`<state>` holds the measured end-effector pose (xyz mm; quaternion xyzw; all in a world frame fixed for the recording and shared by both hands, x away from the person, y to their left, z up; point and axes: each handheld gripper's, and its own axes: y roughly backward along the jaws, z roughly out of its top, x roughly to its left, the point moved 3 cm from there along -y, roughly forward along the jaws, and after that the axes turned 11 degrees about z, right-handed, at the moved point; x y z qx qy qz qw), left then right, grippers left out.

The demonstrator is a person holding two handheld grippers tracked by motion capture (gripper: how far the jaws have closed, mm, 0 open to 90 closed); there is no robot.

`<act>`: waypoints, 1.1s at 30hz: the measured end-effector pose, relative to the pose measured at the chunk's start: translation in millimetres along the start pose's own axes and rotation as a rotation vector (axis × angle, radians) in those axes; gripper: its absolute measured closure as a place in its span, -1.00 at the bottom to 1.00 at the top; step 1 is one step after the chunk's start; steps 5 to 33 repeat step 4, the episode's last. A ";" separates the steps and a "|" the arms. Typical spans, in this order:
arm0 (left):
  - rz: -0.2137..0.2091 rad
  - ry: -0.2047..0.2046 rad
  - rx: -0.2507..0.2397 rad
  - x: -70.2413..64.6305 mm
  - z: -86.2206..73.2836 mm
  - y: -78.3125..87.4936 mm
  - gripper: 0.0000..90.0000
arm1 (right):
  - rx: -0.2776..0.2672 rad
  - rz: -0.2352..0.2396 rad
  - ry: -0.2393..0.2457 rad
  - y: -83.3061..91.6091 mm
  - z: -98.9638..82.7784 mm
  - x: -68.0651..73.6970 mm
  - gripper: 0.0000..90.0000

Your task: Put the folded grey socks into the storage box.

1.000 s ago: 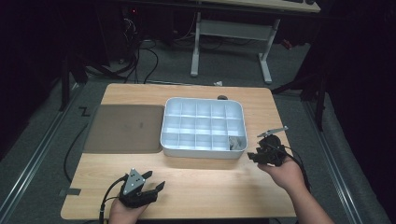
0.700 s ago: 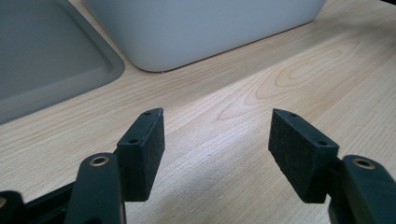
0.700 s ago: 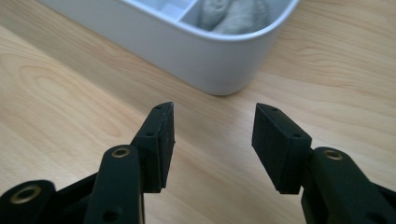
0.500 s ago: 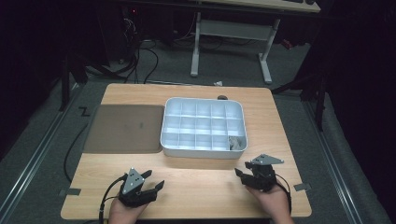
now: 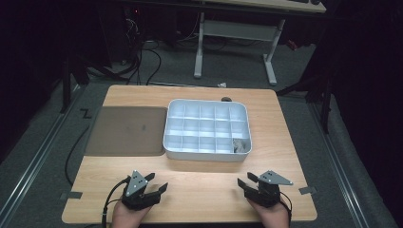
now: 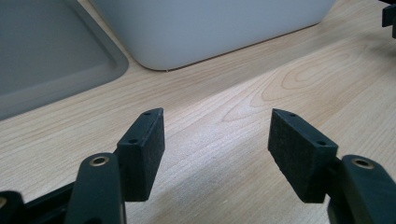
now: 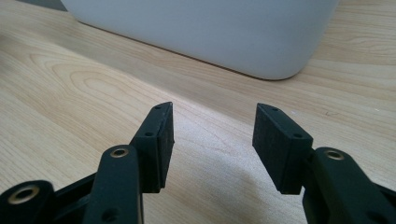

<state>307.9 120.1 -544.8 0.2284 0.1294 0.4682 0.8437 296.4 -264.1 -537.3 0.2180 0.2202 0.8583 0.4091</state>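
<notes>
Both claws rest on the counter [image 5: 199, 190] with jaws parted and nothing between them: the left claw [image 5: 151, 192] and the right claw [image 5: 251, 183], whose jaws have just been opening. Ahead of both sits the white compartment tray [image 5: 207, 151], a small pale item [image 5: 240, 145] lodged in the corner cell nearest the right claw; the work appears finished or paused. The grey mat [image 5: 127, 130] lies ahead-left of the left claw; no writing is legible.

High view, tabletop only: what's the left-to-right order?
Brown tray → left gripper, open, near the table's front edge → white compartment box → right gripper, open and empty.
</notes>
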 end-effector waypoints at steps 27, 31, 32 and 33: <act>-0.004 0.000 0.000 0.4 0.0 1.3 -0.17 | 0.001 -0.008 0.007 -0.3 1.1 1.5 0.07; -0.004 0.000 0.000 0.4 0.0 1.3 -0.17 | 0.001 -0.008 0.007 -0.3 1.1 1.5 0.07; -0.004 0.000 0.000 0.4 0.0 1.3 -0.17 | 0.001 -0.008 0.007 -0.3 1.1 1.5 0.07; -0.004 0.000 0.000 0.4 0.0 1.3 -0.17 | 0.001 -0.008 0.007 -0.3 1.1 1.5 0.07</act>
